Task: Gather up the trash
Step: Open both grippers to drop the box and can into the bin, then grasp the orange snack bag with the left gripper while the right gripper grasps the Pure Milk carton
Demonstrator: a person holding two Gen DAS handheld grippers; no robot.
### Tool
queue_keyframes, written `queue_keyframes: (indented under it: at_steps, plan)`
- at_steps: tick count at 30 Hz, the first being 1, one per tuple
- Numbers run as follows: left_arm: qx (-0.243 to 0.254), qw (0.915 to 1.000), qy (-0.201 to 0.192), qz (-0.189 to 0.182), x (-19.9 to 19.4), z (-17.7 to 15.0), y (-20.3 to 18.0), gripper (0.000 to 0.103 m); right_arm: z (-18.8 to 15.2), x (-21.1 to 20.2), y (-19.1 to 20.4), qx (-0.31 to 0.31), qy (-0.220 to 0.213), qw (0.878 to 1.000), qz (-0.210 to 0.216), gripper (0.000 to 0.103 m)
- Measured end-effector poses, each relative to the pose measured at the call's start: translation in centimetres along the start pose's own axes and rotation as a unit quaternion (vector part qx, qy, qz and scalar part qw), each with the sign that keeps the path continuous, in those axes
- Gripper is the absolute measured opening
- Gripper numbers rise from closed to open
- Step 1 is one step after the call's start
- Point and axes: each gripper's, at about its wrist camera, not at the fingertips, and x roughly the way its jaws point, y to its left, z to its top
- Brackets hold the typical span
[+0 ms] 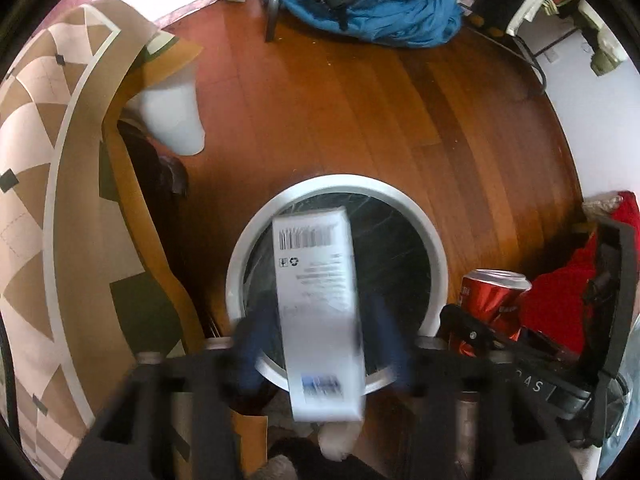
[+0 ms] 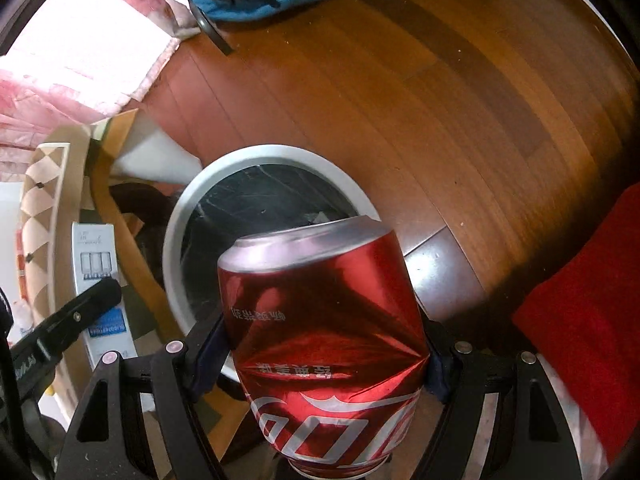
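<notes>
My left gripper has a white carton between its blue pads, blurred; I cannot tell if the pads pinch it or stand just clear of its sides. Carton's long axis runs 12 to 6 in the left wrist view, far end pointing at 12 over the bin, near end at 6 toward the camera. It is white, rectangular, barcode near the far end, small grey print mid-face, blue patch near the near end. Bin is round, pale grey rim, dark liner inside, sitting on the wood floor. My right gripper is clamped on a red cola can, pads pressed into both sides. Can's long axis also runs 12 to 6, silver top pointing at 12 toward the bin, base at 6. Can is dented, creased at the waist where the pads bite, white logo and script upside down. Can sits at 5 o'clock of the bin rim, overlapping it. Blue cloth lies at 12, red cloth at 3.
</notes>
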Motion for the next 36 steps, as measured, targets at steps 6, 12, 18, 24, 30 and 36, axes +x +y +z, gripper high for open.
queue_keyframes:
  at_steps: [6, 12, 18, 24, 30, 36]
  plan:
    - [-0.002, 0.9988, -0.02, 0.045, -1.1, -0.3, 0.3, 0.102, 1.0, 1.4, 1.4, -0.017, 0.013, 1.0, -0.007, 0.103]
    - [0.013, 0.9933, -0.047, 0.105, -2.4, -1.3, 0.9, 0.102, 0.1, 0.2, 2.2, -0.039, 0.011, 0.997, -0.062, 0.103]
    - [0.022, 0.9899, -0.052, 0.13, -3.4, -2.9, 0.7, 0.102, -2.2, -1.2, 1.9, -0.048, 0.013, 0.994, -0.096, 0.103]
    - [0.03, 0.9876, -0.07, 0.137, -5.8, -4.4, -0.3, 0.102, -4.6, -3.3, 2.1, -0.05, 0.007, 0.994, -0.094, 0.103]
    - [0.028, 0.9862, -0.098, 0.131, -9.7, -6.2, -1.0, 0.102, -6.7, -8.2, 3.0, -0.052, -0.026, 0.995, -0.083, 0.103]
    - [0.02, 0.9823, -0.142, 0.121, -14.9, -8.3, -1.1, 0.102, -8.6, -14.3, 4.3, -0.054, -0.068, 0.994, -0.067, 0.103]
